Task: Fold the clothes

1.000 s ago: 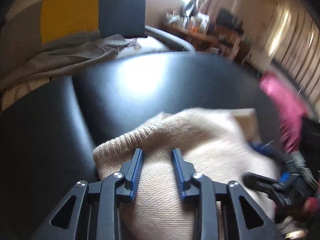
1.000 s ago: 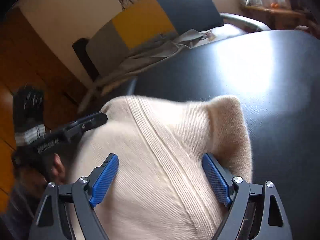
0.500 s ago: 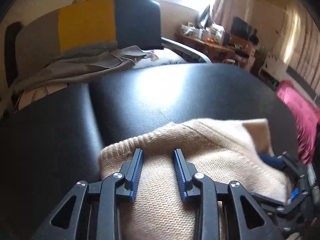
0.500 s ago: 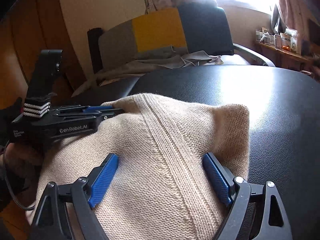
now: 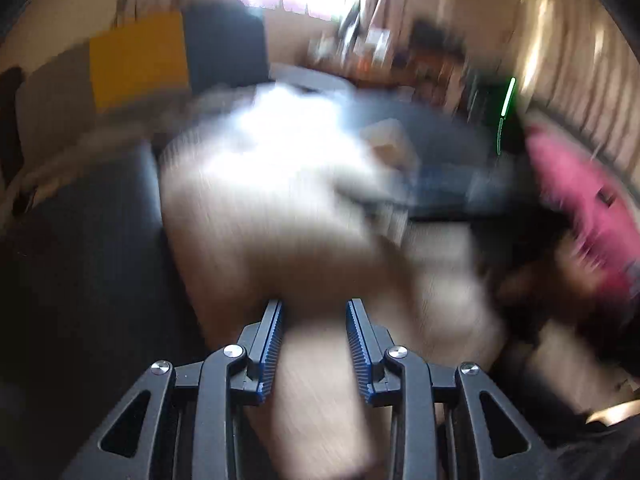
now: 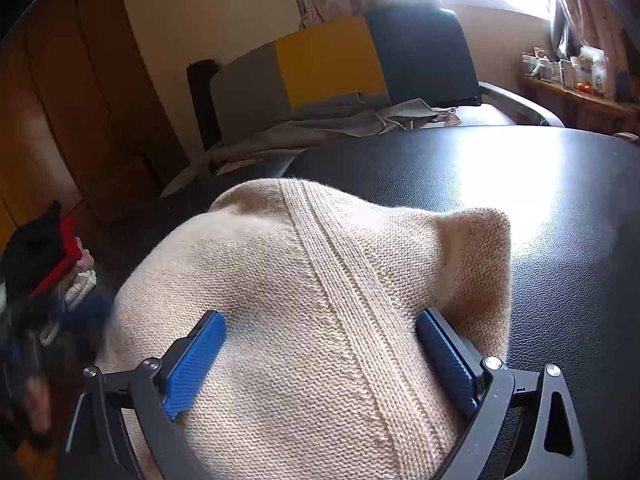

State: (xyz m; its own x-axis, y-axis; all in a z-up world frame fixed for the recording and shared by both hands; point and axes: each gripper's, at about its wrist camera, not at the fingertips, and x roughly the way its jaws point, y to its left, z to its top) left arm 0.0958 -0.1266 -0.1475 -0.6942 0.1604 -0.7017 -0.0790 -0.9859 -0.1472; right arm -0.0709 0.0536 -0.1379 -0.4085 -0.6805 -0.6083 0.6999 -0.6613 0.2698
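Note:
A beige knit sweater (image 6: 320,312) lies bunched on a black leather surface (image 6: 540,200). My right gripper (image 6: 320,356) stands wide open with the sweater bulging between its blue pads (image 6: 196,360). In the left wrist view, which is badly blurred by motion, the sweater (image 5: 280,220) fills the middle and my left gripper (image 5: 314,344) has its jaws a narrow gap apart with beige cloth between them. Whether the left pads pinch the cloth is not clear. The right gripper shows as a dark blur in the left wrist view (image 5: 440,196).
A chair with grey, yellow and dark panels (image 6: 332,64) stands behind, with grey cloth (image 6: 340,120) draped on its seat. A pink garment (image 5: 580,200) lies at the right. A pile of clothes (image 6: 52,264) sits at the left. A cluttered shelf (image 6: 580,80) is at the back right.
The left gripper is moving fast and its view has blurred; the sweater now reaches further up in it. The left gripper has left the middle of the right wrist view.

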